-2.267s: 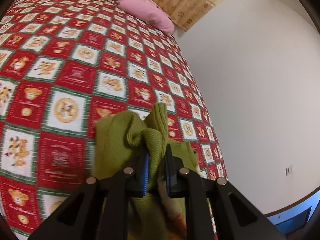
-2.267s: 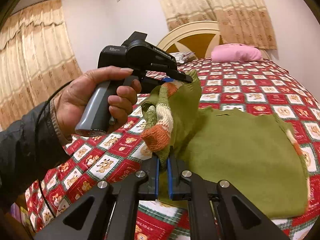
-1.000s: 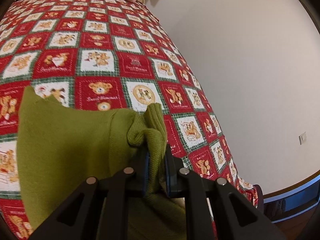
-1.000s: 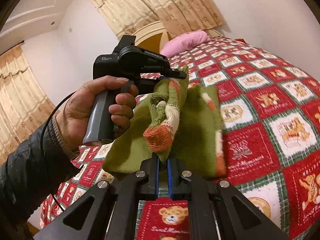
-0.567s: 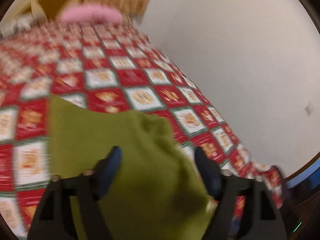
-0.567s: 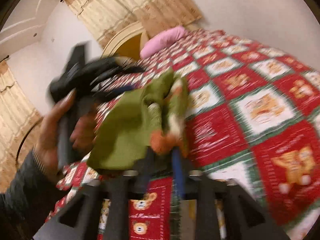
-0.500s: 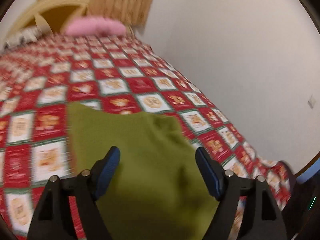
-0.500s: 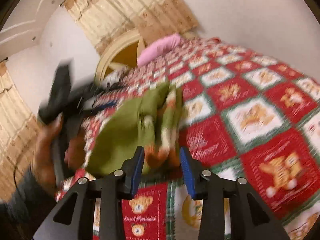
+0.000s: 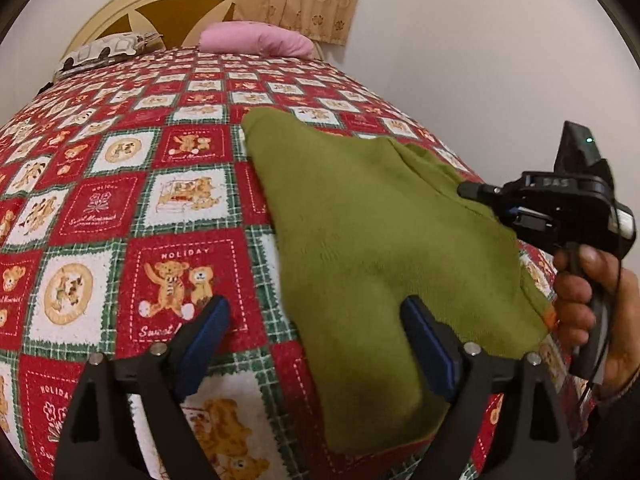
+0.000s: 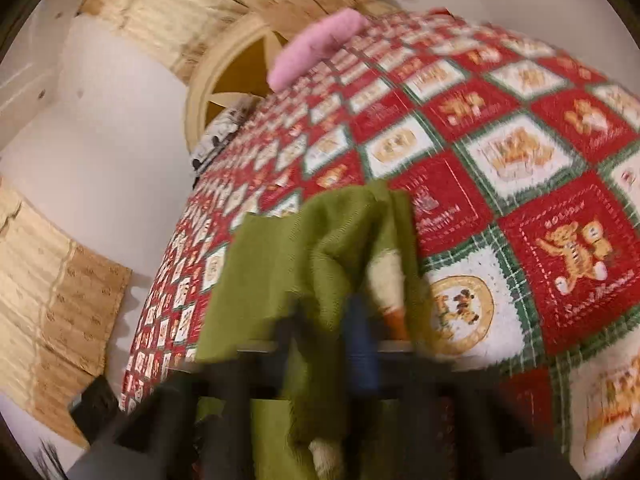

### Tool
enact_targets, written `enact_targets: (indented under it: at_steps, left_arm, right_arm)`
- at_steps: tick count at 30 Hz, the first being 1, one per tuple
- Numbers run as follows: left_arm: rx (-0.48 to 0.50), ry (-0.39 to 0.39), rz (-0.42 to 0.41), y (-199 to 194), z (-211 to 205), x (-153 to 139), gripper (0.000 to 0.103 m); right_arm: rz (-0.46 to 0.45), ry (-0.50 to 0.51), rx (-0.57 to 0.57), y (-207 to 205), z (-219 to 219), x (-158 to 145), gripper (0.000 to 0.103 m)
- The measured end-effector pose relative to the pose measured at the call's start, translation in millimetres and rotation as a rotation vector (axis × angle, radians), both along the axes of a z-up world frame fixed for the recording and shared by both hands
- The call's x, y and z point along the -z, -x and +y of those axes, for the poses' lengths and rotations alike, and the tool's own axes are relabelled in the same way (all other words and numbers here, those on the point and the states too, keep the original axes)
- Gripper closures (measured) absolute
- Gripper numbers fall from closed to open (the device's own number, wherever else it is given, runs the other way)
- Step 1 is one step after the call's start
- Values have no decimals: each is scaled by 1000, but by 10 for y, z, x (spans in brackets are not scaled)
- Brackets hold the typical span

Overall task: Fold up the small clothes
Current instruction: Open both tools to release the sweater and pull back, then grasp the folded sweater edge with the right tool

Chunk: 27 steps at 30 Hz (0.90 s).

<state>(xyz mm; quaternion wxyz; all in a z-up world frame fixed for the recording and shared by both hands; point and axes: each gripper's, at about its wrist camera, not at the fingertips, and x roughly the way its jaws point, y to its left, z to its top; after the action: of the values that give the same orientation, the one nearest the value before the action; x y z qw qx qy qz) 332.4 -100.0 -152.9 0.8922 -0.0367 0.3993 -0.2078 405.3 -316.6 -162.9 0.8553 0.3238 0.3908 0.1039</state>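
Green sweater is laid folded on bedspread, centre to 5 o'clock. Left gripper is spread wide, nothing held. Right gripper is blurred; grip can't be told. Edges should be aligned before smoothing.

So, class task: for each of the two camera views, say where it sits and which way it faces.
Left wrist: on the left tool, open, facing up the bed to the pink pillow over the green sweater; the right hand shows.
Right wrist: on the blurred right tool, tilted, facing the same headboard end.
Shared: sweater, bedspread, pillow.
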Motion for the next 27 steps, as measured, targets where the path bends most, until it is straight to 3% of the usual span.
enact_targets:
  at_steps: [3,7,11,13,16,20,23,27]
  left_arm:
    - [2,-4,-8,17,-13,82,0]
    - [20,10,61,-63,-15,191,0]
    - [26,10,58,-43,-18,192,0]
    - [26,15,57,-38,-4,195,0]
    - [22,22,55,-14,14,194,0]
    - [21,11,52,2,-10,198,0]
    - [20,20,52,2,3,196,0]
    - [18,44,54,-5,32,196,0]
  right_arm:
    - [-19,46,26,75,-35,7,95]
    - [19,91,44,67,-27,167,95]
    - [36,87,42,17,-49,283,95]
    - [29,97,62,59,-67,206,95]
    - [-75,230,113,172,7,-159,89]
    - [-154,252,-4,49,212,-464,88]
    - [-100,164,-117,-202,307,-370,83]
    - [77,97,-17,-442,42,87,84]
